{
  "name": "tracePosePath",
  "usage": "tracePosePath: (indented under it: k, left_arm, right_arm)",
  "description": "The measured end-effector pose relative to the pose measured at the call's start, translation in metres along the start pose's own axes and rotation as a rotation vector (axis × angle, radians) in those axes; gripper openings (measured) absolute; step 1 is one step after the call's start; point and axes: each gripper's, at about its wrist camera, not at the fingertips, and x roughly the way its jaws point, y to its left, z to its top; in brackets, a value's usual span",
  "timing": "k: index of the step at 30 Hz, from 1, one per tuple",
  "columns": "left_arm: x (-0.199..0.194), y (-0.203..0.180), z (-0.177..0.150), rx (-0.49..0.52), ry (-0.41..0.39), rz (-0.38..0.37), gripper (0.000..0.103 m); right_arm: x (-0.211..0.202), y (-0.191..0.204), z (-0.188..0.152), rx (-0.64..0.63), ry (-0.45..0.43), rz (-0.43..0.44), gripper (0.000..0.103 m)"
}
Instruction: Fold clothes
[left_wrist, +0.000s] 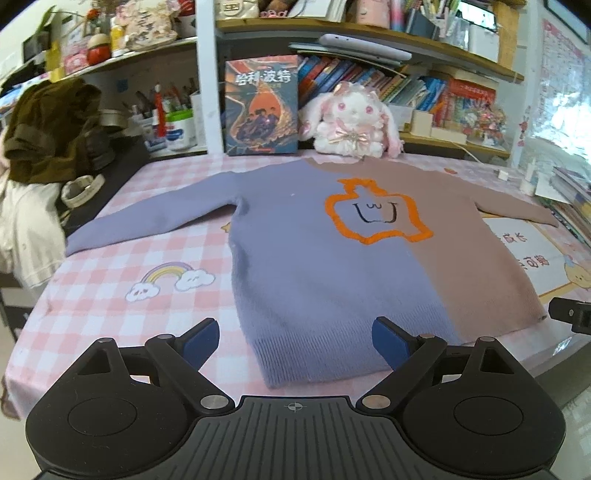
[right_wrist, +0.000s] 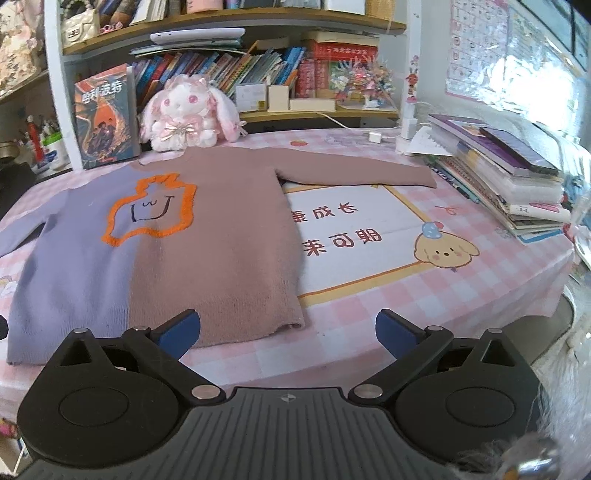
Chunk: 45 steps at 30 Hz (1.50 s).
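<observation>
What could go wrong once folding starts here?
The sweater has its collar close to the plush bunny and a standing book, so a sleeve swung inward might topple them. The right sleeve ends near a stack of books. Both tongs are open, nothing gripped.

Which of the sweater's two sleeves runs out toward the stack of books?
The brown sleeve on the sweater's brown half: its cuff ends just short of the stack of books. The purple sleeve stretches the opposite way, toward the dark clothes pile.
</observation>
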Motion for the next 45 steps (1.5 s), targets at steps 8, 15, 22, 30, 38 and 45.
tracePosePath:
  k: [8, 15, 22, 30, 38, 45]
  left_arm:
    - [0.022, 0.061, 0.027, 0.060, -0.022, -0.089, 0.093]
    - [0.044, 0.112, 0.035, 0.072, 0.002, -0.151, 0.093]
    - [0.061, 0.157, 0.041, 0.070, 0.025, -0.201, 0.093]
    - [0.070, 0.199, 0.049, -0.026, 0.007, -0.226, 0.093]
    - [0.088, 0.281, 0.046, -0.348, -0.039, -0.087, 0.080]
    - [0.106, 0.331, 0.034, -0.586, -0.002, -0.016, 0.059]
  right_arm:
    - [-0.012, 0.056, -0.003, 0.075, -0.017, -0.106, 0.103]
    - [-0.021, 0.114, -0.011, 0.125, -0.027, -0.195, 0.103]
    - [-0.026, 0.162, -0.021, 0.144, -0.017, -0.249, 0.103]
    - [-0.025, 0.187, -0.014, 0.138, -0.022, -0.274, 0.103]
    - [-0.022, 0.202, -0.009, 0.096, -0.020, -0.265, 0.103]
    - [-0.024, 0.201, -0.011, 0.102, -0.015, -0.282, 0.103]
